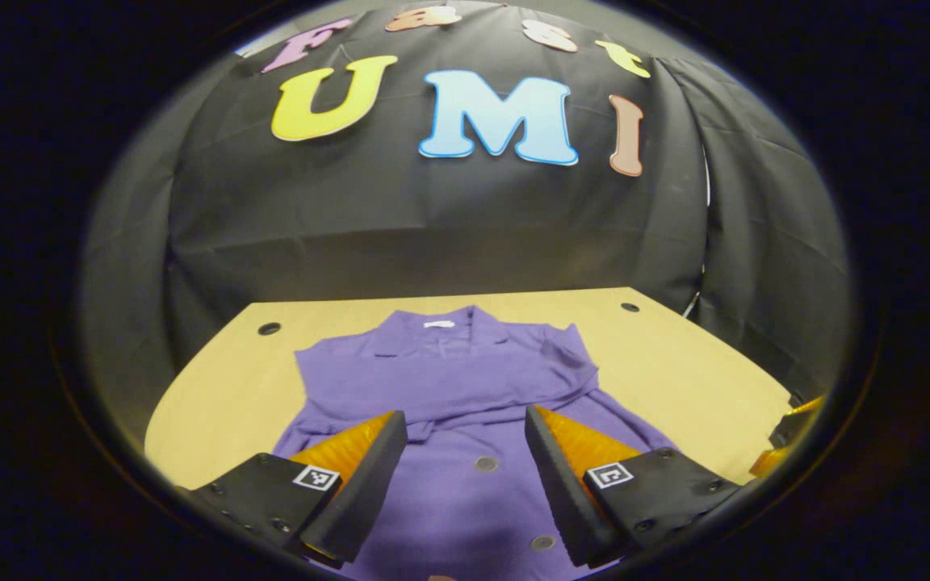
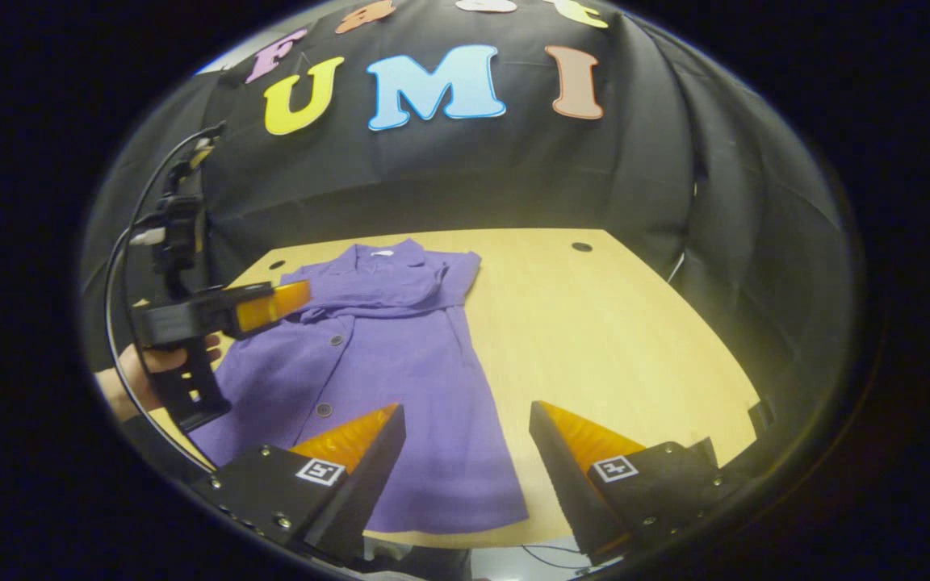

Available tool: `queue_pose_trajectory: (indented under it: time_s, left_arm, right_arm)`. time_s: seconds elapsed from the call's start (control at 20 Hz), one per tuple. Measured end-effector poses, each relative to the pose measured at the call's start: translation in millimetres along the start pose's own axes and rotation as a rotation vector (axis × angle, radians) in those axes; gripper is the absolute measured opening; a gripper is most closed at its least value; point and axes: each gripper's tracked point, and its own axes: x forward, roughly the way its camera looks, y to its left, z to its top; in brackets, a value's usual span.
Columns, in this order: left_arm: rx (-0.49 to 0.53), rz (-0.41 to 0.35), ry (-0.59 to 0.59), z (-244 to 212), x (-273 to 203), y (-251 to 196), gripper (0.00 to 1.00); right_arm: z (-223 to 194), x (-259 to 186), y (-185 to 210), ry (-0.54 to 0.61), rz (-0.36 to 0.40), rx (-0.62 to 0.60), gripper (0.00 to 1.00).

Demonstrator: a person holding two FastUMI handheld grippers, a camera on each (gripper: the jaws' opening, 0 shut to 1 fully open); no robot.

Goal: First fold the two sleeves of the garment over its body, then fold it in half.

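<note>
A purple garment (image 2: pixel 384 355) lies flat on the light wooden desk (image 2: pixel 594 323), collar toward the desk's far edge and hem reaching the near edge, its buttons (image 1: pixel 486 463) running down the front. Both sleeves appear already folded across the chest (they form a band of doubled cloth just below the collar), though the fisheye view makes the exact lie of each sleeve hard to judge. In the left gripper view, the left gripper (image 1: pixel 465 452) hovers over the middle of the garment with its jaws spread wide, nothing between them, the buttoned front showing in the gap. In the right gripper view, the right gripper (image 2: pixel 465 452) hangs over the near edge of the desk, jaws likewise apart and empty, its left finger above the hem and its right finger above bare wood beside it. That same view catches the left gripper (image 2: pixel 271 305) from the side, held by a hand (image 2: pixel 162 359) above the garment's left side.
</note>
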Motion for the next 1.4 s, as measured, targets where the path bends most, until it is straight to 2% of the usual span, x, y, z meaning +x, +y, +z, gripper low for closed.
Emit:
queue_pose_trajectory:
  time_s: [0.4,0.5,0.55,0.65,1.1,1.4]
  left_arm:
    - [0.021,0.05,0.027,-54.1,-115.5,99.4,0.94]
    - [0.029,0.063,0.047,-71.0,-134.2,114.7,0.97]
    - [0.031,0.073,0.058,-79.1,-141.3,122.9,0.94]
    - [0.028,0.086,0.088,-97.4,-155.0,135.2,0.94]
    - [0.027,0.067,0.194,-167.3,-186.0,153.8,0.95]
    - [-0.014,0.092,0.27,-203.9,-195.9,159.9,0.94]
  right_arm:
    - [-15.3,-32.1,18.0,-0.039,-0.082,0.051,0.96]
    - [-17.8,-33.5,14.9,-0.044,-0.096,0.067,0.96]
    - [-23.0,-32.3,11.7,-0.035,-0.106,0.076,0.96]
    - [-34.9,-28.1,7.1,-0.006,-0.11,0.099,0.96]
    - [-78.3,-0.2,-29.7,0.126,-0.116,0.11,0.96]
    - [-97.3,17.1,-37.0,0.183,-0.076,0.141,0.96]
